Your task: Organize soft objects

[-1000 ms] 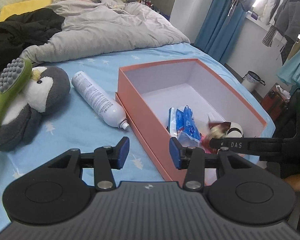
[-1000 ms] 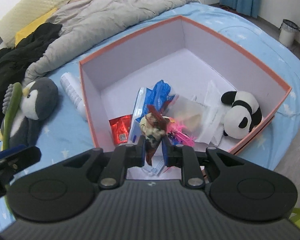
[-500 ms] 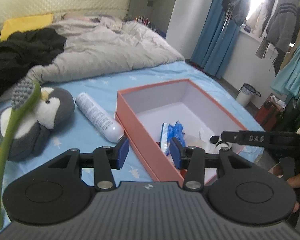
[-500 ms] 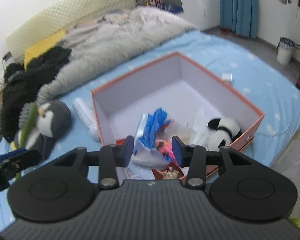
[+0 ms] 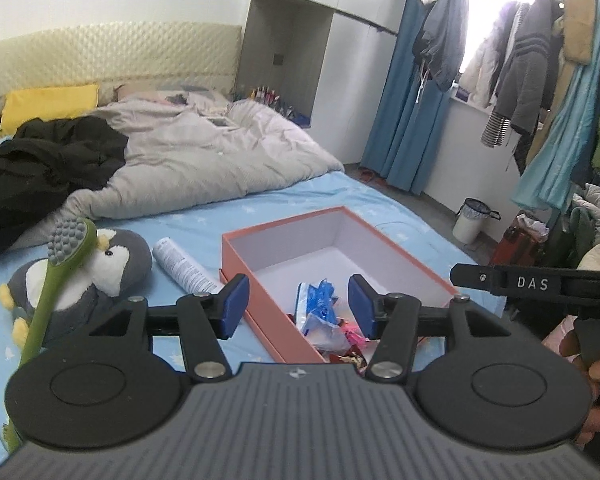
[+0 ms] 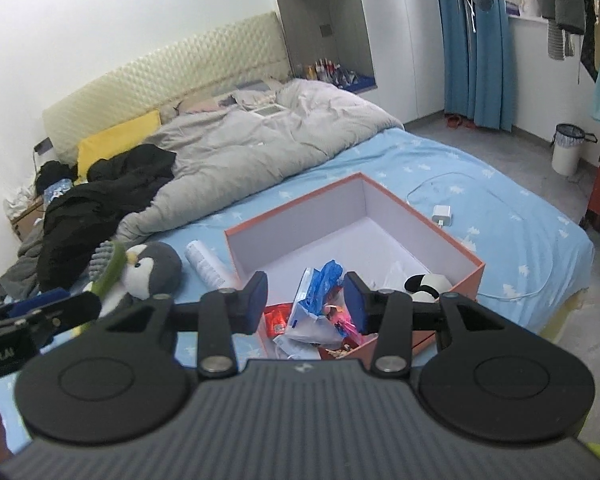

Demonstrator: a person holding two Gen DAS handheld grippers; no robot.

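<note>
Penguin plush on bed left of box; left tool, right tool above, jaws just widened, empty.

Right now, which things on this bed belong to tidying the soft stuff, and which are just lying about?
Belongs to the job:
orange box
panda plush
penguin plush
soft packets

Lying about:
spray can
green brush
charger
grey duvet

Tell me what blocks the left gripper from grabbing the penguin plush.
A green long-handled brush lies across the penguin plush, its head over the face. The left gripper, jaws open and empty, would meet the brush first. A white spray can lies beside the plush, apart from it.
</note>
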